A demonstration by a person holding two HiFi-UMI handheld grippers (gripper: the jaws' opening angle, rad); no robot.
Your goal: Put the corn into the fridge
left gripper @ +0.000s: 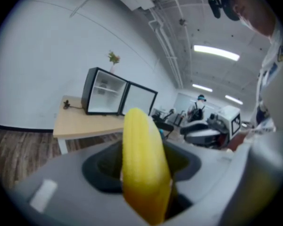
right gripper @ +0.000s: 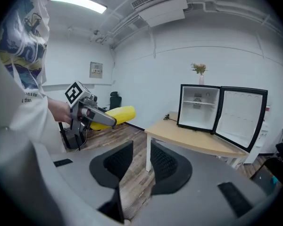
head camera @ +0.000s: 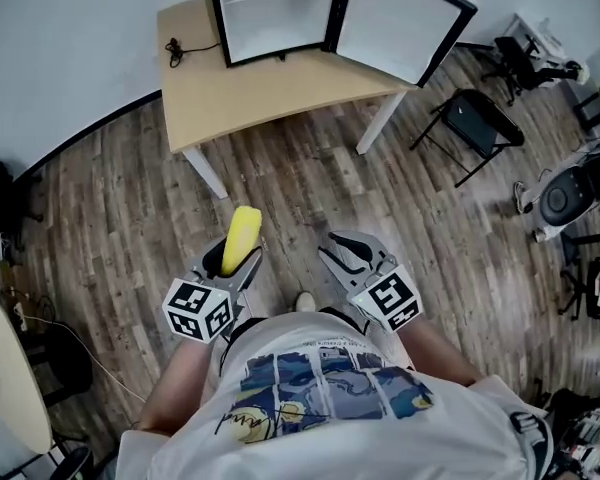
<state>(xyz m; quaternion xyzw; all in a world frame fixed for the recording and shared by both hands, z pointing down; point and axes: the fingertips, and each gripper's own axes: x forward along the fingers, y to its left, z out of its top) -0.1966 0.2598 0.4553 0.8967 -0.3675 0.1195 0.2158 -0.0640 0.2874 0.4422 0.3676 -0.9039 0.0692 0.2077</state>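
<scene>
Seemingly snug, left tongs (head camera: 237,260) around corn (head camera: 243,230)

I can't read any lettering from here. The wall notice (right gripper: 95,69) and the shirt's small print (right gripper: 32,97) are too blurred. The cube (head camera: 198,310) on the left gripper (head camera: 238,253) shows only square marker patterns.
</scene>
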